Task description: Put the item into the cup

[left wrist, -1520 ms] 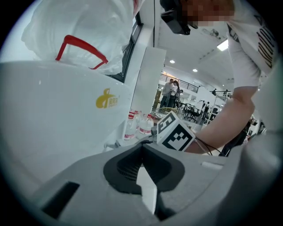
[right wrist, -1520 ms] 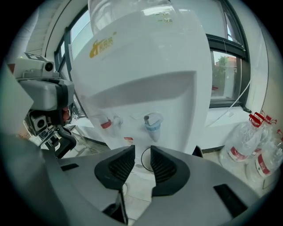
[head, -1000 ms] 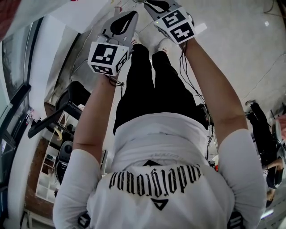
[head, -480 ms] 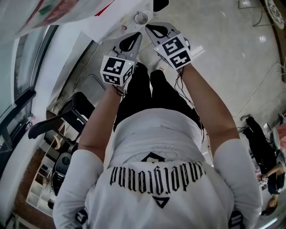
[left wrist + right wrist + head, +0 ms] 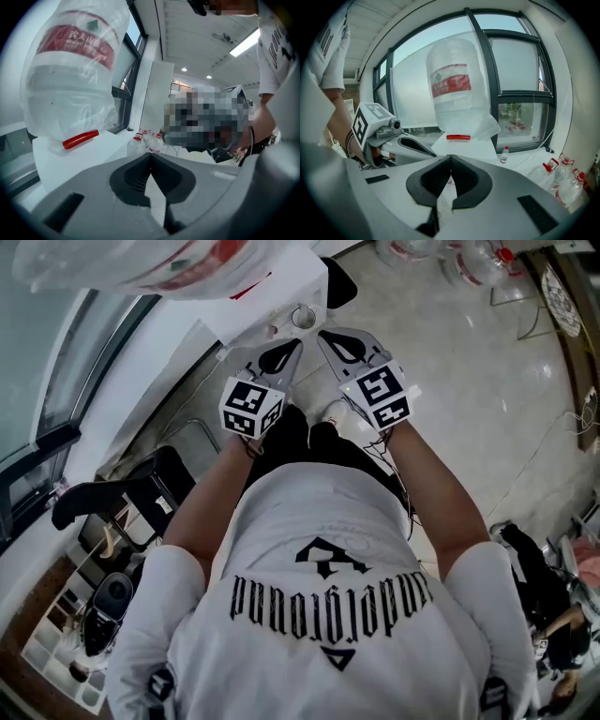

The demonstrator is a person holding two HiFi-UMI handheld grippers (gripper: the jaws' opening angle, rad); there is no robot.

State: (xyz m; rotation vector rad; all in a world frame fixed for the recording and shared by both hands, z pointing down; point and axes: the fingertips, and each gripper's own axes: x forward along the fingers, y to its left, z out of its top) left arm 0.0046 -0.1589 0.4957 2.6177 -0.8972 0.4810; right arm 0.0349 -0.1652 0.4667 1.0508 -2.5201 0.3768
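A person stands holding both grippers out in front, side by side. In the head view my left gripper [image 5: 292,343] and right gripper [image 5: 324,335] point at a white dispenser [image 5: 272,296], where a small round cup [image 5: 302,317] stands just beyond the tips. The left gripper view shows my left gripper [image 5: 150,155] shut with nothing between its pads. My right gripper [image 5: 450,158] is also shut and empty. I cannot make out any item for the cup. The left gripper [image 5: 405,140] lies to the left in the right gripper view.
A large plastic-wrapped water bottle [image 5: 457,89] with a red label sits upside down on the dispenser, above a red strip [image 5: 458,137]. Water jugs [image 5: 557,176] stand on the floor at the right. A small bottle [image 5: 505,154] is on the window sill. Shelves and a chair [image 5: 122,498] stand at the left.
The head view has swung, so the dispenser top, the cup and the floor jugs have come into sight. Both grippers sit lower in the picture, still side by side.
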